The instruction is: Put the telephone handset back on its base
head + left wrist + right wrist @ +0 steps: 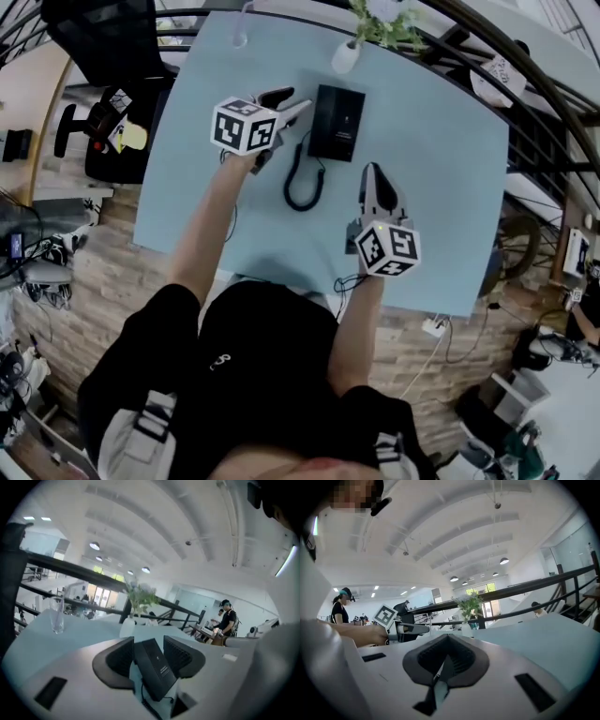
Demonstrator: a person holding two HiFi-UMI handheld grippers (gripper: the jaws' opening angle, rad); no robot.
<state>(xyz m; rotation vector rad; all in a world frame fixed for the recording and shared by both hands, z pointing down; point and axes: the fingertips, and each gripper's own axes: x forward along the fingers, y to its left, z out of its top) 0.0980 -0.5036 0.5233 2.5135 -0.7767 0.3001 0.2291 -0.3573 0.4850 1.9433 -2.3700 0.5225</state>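
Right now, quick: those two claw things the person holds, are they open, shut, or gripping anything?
Left gripper: open, holding nothing.
Right gripper: shut, nothing between its jaws.

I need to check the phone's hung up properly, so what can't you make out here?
Handset seam on the telephone: too small in head view.
Telephone's label: blurred in left gripper view.
Where the cord plugs in: too small in head view.
Plant top: cut off by head view's top edge.
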